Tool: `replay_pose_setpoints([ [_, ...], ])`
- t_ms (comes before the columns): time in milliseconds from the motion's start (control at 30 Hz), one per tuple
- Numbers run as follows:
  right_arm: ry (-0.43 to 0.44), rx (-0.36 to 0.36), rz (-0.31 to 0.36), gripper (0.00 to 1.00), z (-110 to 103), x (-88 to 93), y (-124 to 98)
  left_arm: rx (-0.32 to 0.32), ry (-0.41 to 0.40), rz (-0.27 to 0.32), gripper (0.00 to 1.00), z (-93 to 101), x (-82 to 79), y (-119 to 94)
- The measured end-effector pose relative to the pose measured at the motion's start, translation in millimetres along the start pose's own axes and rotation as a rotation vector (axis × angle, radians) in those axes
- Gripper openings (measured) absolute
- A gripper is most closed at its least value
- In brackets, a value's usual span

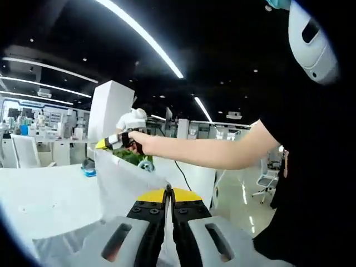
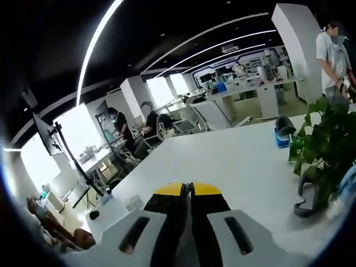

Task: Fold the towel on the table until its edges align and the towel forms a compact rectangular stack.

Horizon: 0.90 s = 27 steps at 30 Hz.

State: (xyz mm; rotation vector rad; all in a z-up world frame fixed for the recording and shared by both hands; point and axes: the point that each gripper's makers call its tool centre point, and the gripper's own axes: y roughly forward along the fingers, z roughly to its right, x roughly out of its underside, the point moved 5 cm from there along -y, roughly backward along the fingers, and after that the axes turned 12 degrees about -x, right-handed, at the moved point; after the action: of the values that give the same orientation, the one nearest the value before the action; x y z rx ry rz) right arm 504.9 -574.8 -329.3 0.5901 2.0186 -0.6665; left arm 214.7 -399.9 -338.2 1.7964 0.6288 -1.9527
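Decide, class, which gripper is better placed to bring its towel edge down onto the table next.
Probably the left gripper: its jaws pinch the towel low, near the table. The right gripper holds its corner raised, farther out.

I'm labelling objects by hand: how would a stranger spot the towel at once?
Start at the big white table. Stretched above it, between the left gripper and the right gripper, hangs the towel: a pale sheet, the one soft, draped thing there.
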Motion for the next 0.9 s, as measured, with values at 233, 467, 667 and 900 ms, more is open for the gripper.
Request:
replay_pose_setpoints([
  [233,0.042,-0.065,-0.103,0.01,-16,30.9,42,-0.092,-0.024,-0.050,0.02,-28.7,29.5,-46],
  [467,0.077,-0.092,-0.167,0.01,-20,59.3,67,-0.211,-0.059,-0.111,0.02,-58.1,64.6,-82],
  [667,0.113,-0.108,-0.197,0.01,-27,79.6,90,-0.245,-0.088,-0.185,0.02,-66.9,95.3,-95],
  [900,0.084,-0.130,-0.256,0.01,-29,86.2,117,-0.272,-0.134,-0.220,0.02,-65.0,112.4,-105],
])
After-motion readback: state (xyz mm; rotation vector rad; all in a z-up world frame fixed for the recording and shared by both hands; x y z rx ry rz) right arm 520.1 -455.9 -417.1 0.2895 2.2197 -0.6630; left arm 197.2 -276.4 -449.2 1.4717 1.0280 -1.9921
